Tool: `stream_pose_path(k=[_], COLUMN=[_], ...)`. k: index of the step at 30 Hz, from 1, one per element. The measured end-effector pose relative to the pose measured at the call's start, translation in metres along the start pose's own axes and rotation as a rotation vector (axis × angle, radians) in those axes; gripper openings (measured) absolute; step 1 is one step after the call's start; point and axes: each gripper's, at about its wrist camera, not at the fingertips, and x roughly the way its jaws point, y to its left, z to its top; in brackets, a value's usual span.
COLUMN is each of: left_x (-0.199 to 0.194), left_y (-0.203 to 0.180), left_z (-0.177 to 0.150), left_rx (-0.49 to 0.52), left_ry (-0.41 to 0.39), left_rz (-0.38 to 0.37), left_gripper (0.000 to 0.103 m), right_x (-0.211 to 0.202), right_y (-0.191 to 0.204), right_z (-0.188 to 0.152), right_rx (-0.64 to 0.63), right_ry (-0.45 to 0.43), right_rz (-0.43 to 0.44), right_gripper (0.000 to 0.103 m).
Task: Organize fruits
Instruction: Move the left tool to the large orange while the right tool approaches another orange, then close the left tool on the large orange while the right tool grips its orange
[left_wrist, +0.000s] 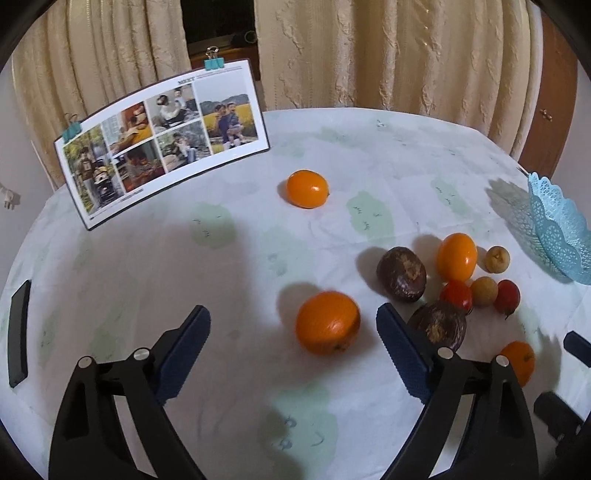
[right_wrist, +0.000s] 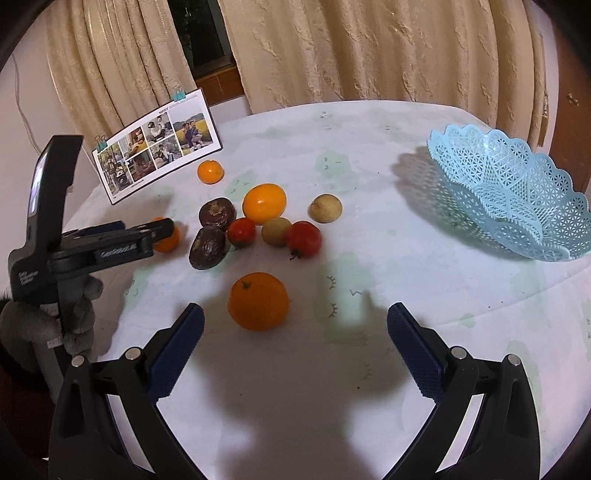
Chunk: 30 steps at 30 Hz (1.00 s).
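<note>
Both tools are spread wide and hold nothing. The left gripper (left_wrist: 293, 332) has an orange (left_wrist: 327, 322) lying between its open fingers, slightly right of centre, so closing on it looks like the natural next move. The right gripper (right_wrist: 295, 328) faces another orange (right_wrist: 258, 301) just ahead and left of its midline. The blue basket (right_wrist: 517, 195) sits far right, well apart from the fruit cluster and nearer the right gripper, so fruit must travel rightward.

Oranges (right_wrist: 258, 301), dark passion fruits (right_wrist: 217, 213), red tomatoes (right_wrist: 303, 238) clustered on cloth, empty blue basket (right_wrist: 517, 192) apart
</note>
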Motion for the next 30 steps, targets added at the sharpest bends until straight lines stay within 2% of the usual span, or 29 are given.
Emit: stream_pose_path(k=[6, 9, 20, 30], left_x=[0.011, 0.015, 0.015, 0.001], left_y=[-0.004, -0.004, -0.004, -0.005], left_z=[0.002, 0.002, 0.000, 0.001], left_rx=[-0.007, -0.006, -0.003, -0.001], left_ry=[0.017, 0.022, 0.025, 0.005], left_rz=[-0.040, -0.050, -0.106, -0.129], left_gripper=[0.082, 0.074, 0.038, 0.038], right_x=[0.001, 0.004, 0.010, 0.010], right_y=[0.001, 0.004, 0.019, 0.019], right_z=[-0.002, -0.001, 0.000, 0.001], right_rx=[-0.010, -0.026, -0.074, -0.074], right_ry=[0.000, 0.004, 0.002, -0.010], right_rz=[0.009, 0.011, 0.020, 0.005], right_gripper=[0.101, 0.101, 0.101, 0.097])
